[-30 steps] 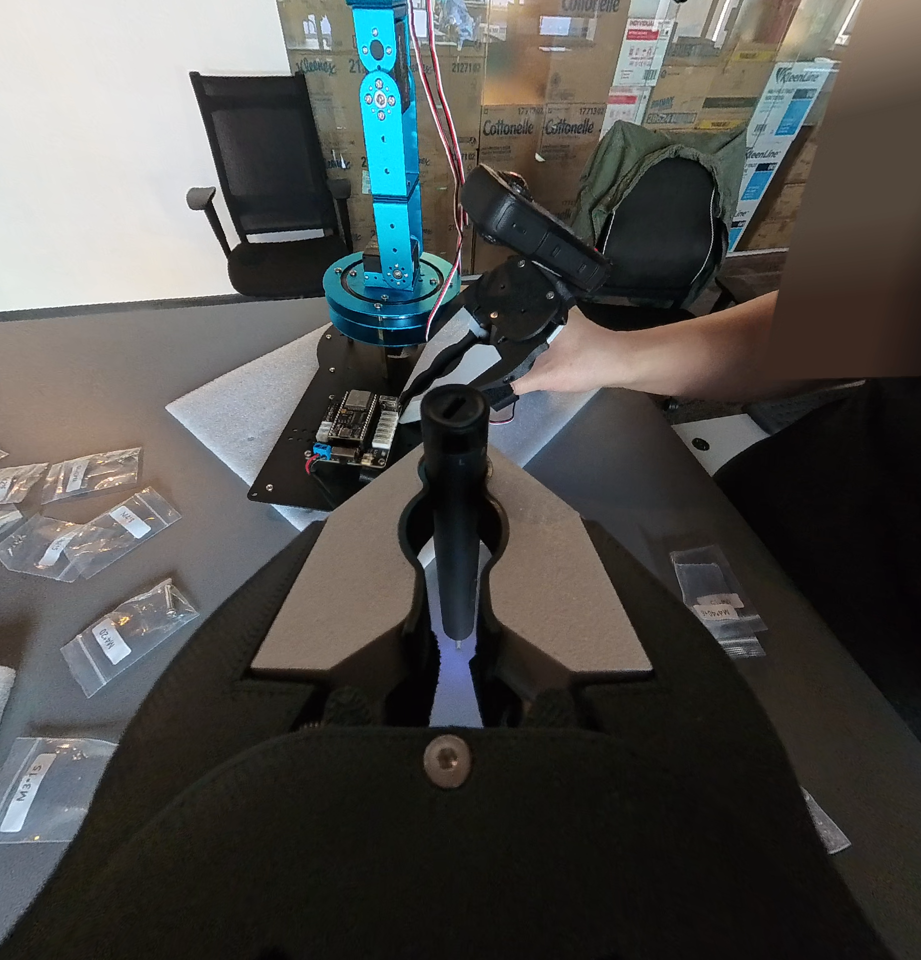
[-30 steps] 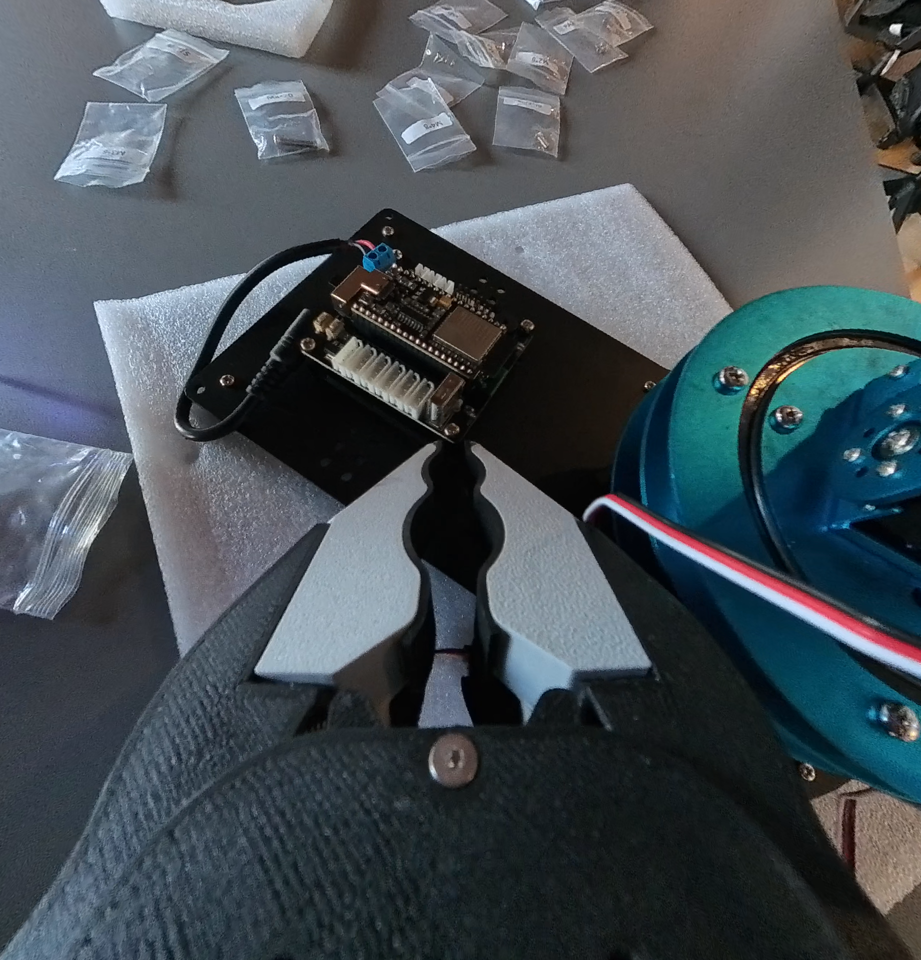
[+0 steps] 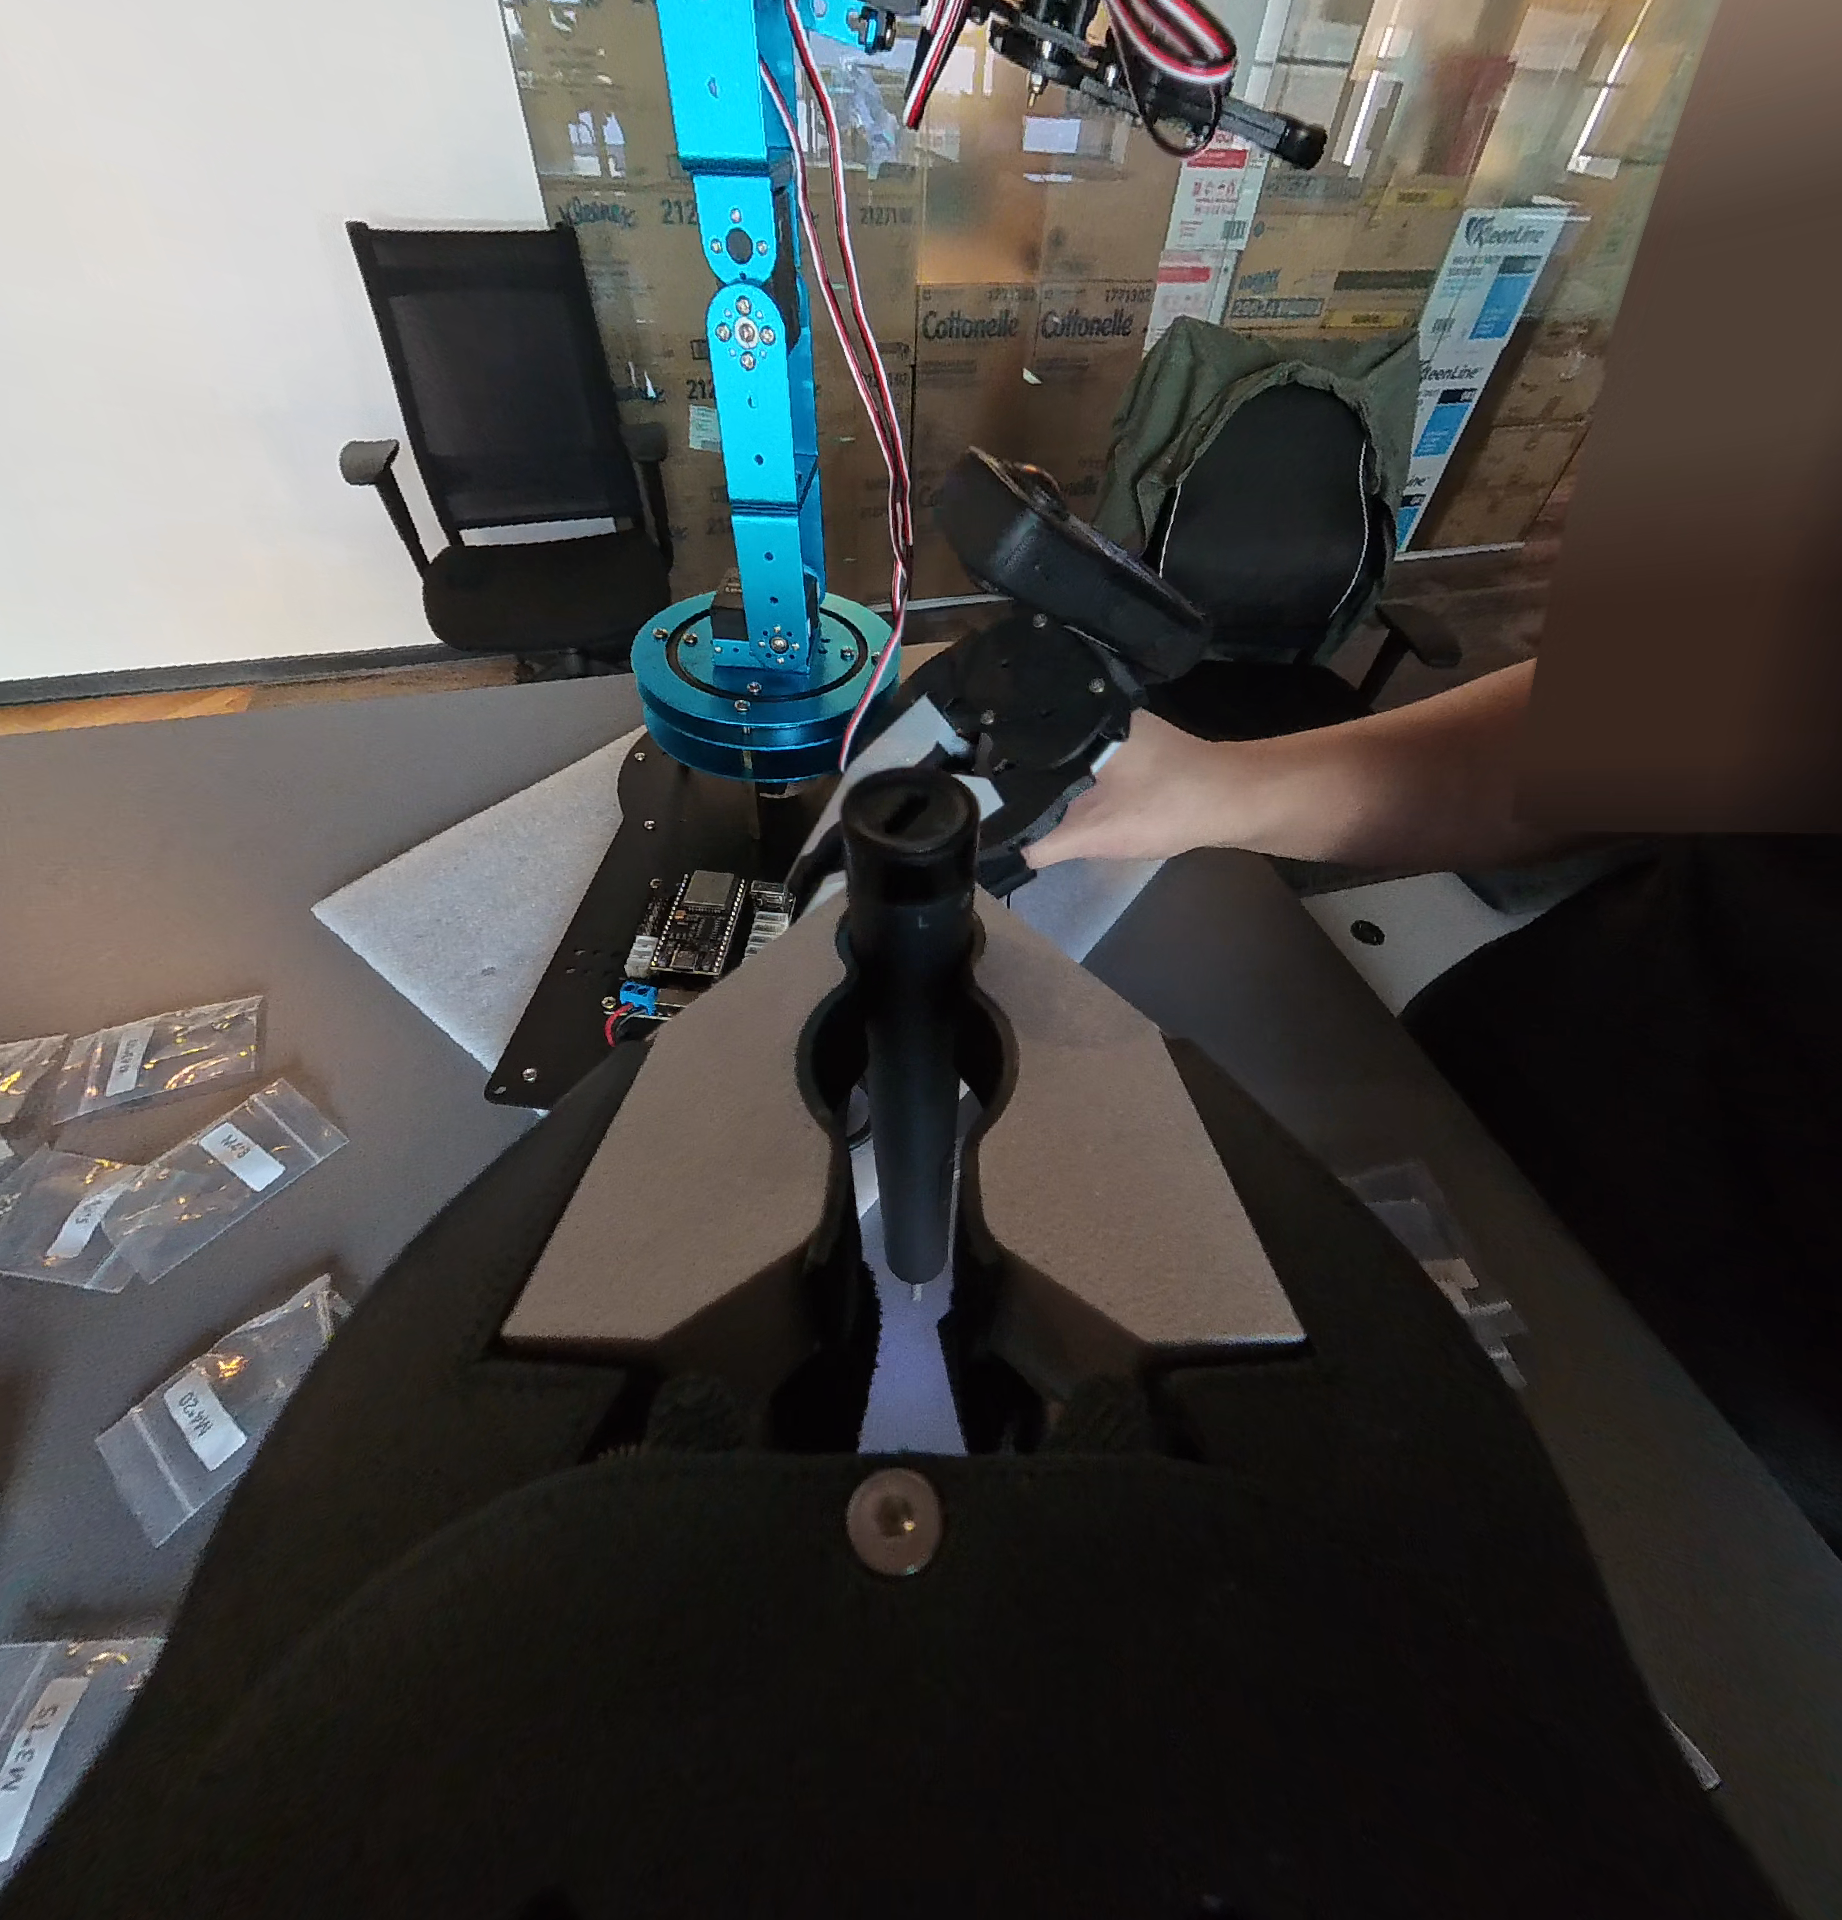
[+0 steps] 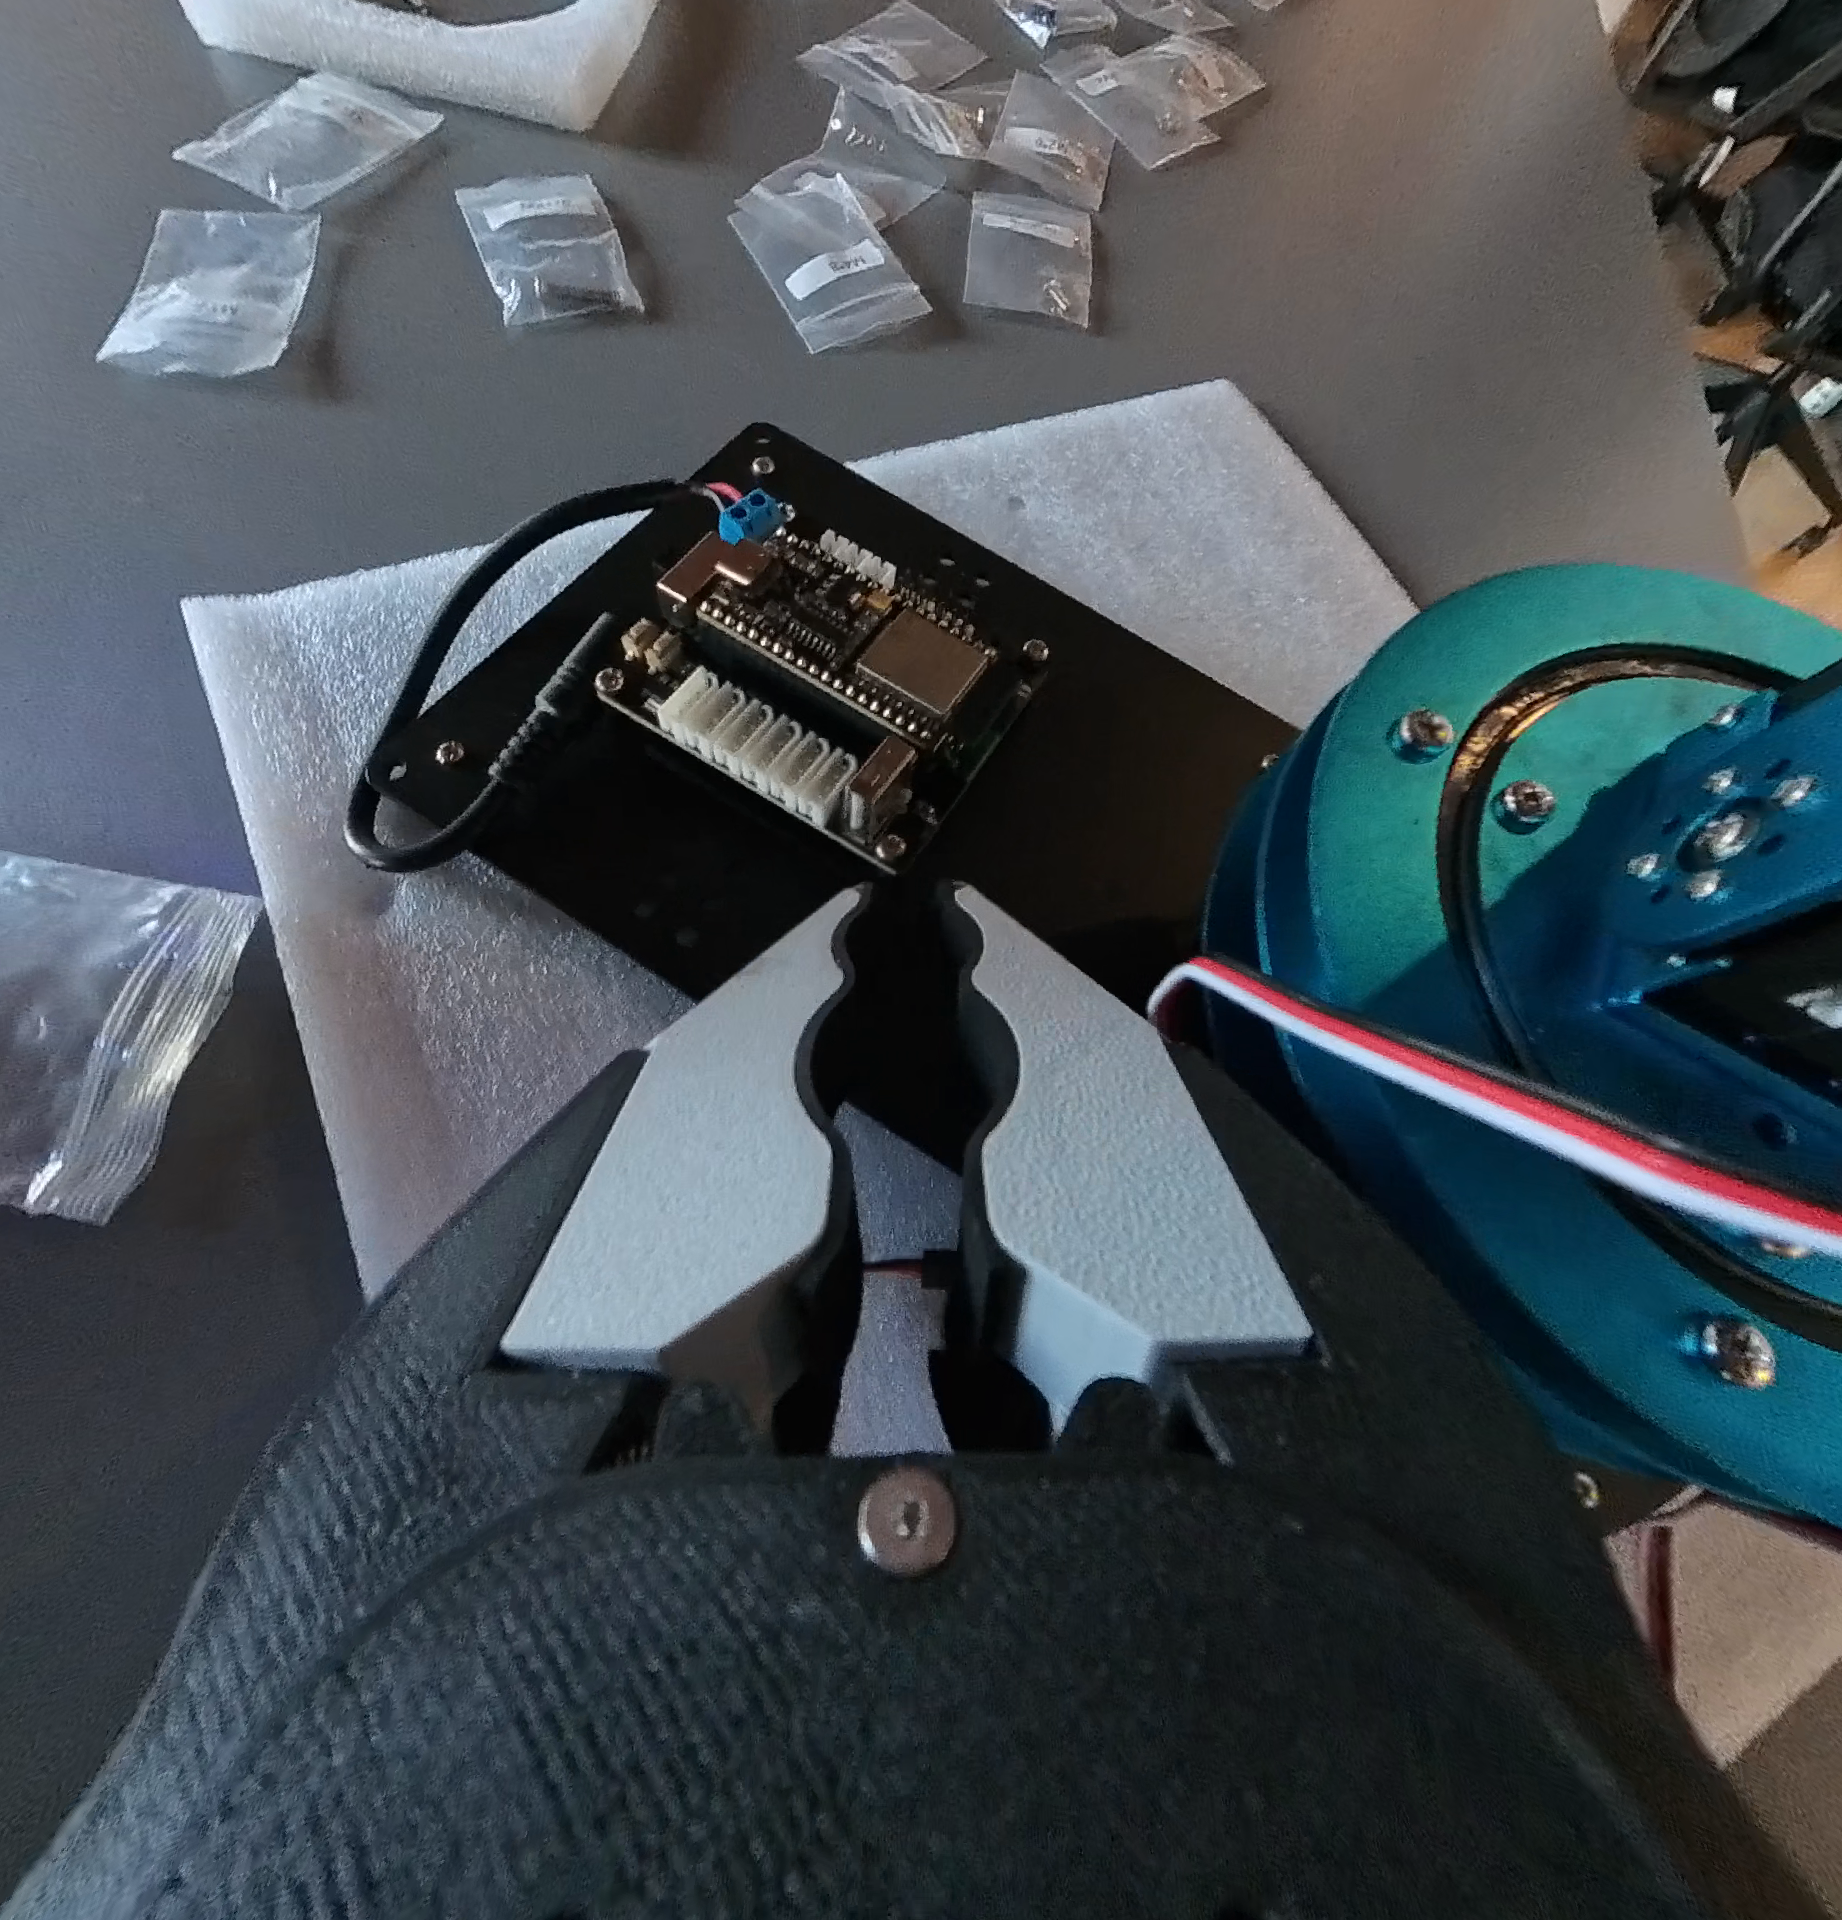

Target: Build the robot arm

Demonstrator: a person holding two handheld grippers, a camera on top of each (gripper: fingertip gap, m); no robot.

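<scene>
A black screwdriver (image 3: 909,1049) is clamped upright in the left gripper (image 3: 909,935). The right gripper (image 4: 906,894), fingers slightly parted, is held above the black plate (image 4: 1083,790), beside the circuit board (image 4: 823,707) and blue base (image 4: 1499,1039); a thin wire (image 4: 896,1280) is seen between them.

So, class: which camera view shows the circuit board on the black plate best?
The right wrist view: the circuit board lies fully visible from above, connectors and cable clear, just beyond the right hand-held gripper. In the left wrist view it is small and partly hidden behind the left hand-held gripper.
</scene>
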